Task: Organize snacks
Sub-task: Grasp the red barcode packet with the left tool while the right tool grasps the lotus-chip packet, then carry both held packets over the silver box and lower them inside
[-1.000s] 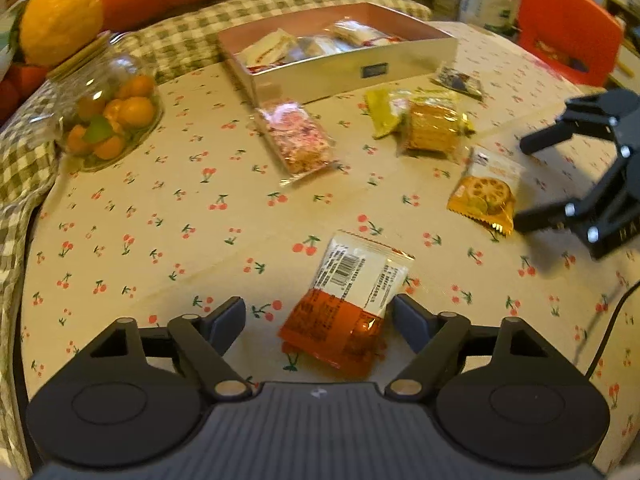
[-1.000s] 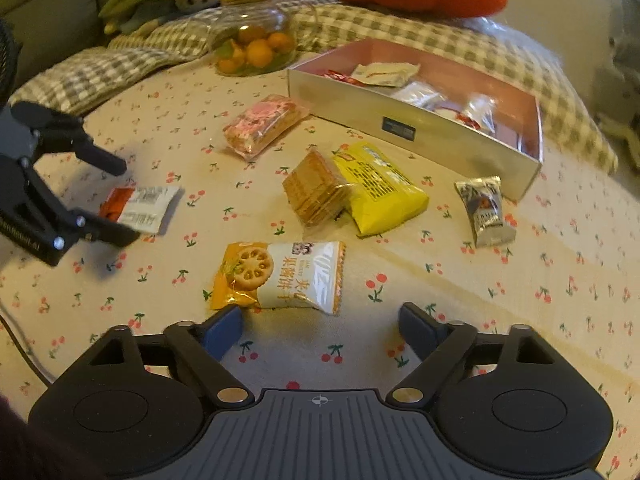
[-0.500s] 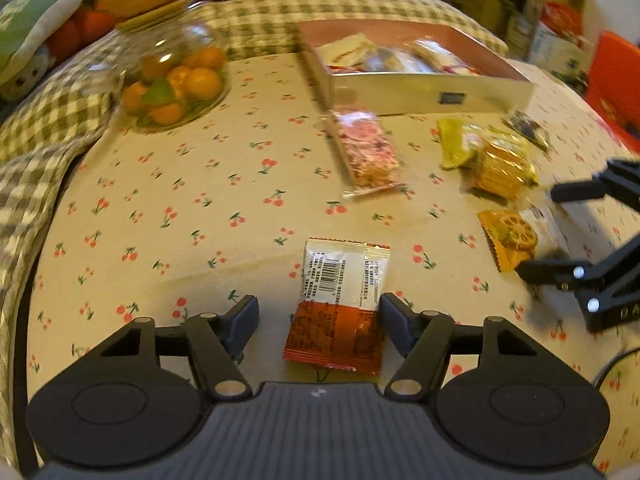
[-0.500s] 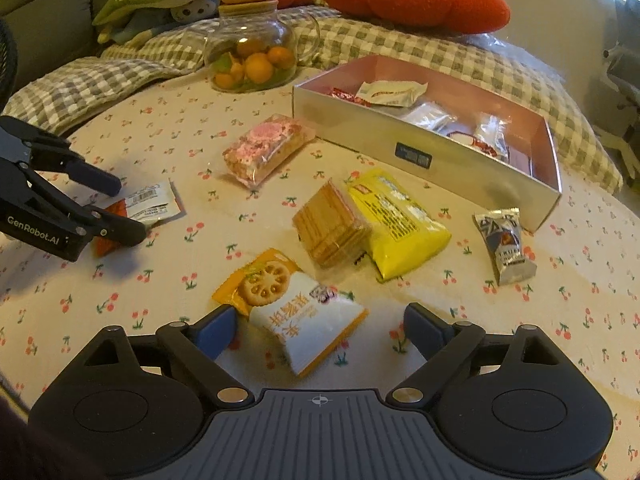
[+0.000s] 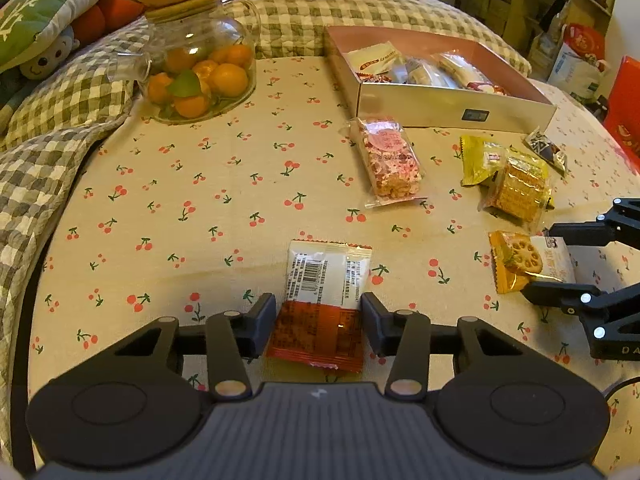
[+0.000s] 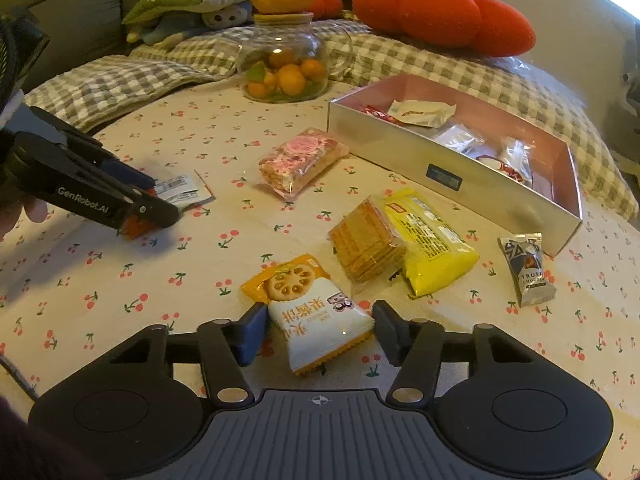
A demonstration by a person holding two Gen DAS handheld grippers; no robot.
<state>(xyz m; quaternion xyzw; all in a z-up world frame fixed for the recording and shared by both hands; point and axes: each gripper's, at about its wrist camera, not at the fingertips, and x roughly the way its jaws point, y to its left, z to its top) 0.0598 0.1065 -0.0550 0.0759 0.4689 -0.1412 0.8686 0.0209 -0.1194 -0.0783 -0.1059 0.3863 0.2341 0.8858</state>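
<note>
On the cherry-print tablecloth [image 5: 208, 184] the left gripper [image 5: 319, 322] is closing its jaws around the red and white snack packet [image 5: 326, 300], which lies flat between the 2 fingers; they seem to touch its edges, but from this view I cannot say if they already press it. The right gripper [image 6: 320, 330] is closing too, with the lotus-root chip packet [image 6: 310, 306] between its fingers and a small gap on each side. The silver box [image 6: 440, 168], already holding several snacks, stands further back, near the pink rice bar [image 6: 298, 162], cracker pack [image 6: 366, 240], yellow packet [image 6: 434, 244] and truffle chocolate [image 6: 528, 268].
</note>
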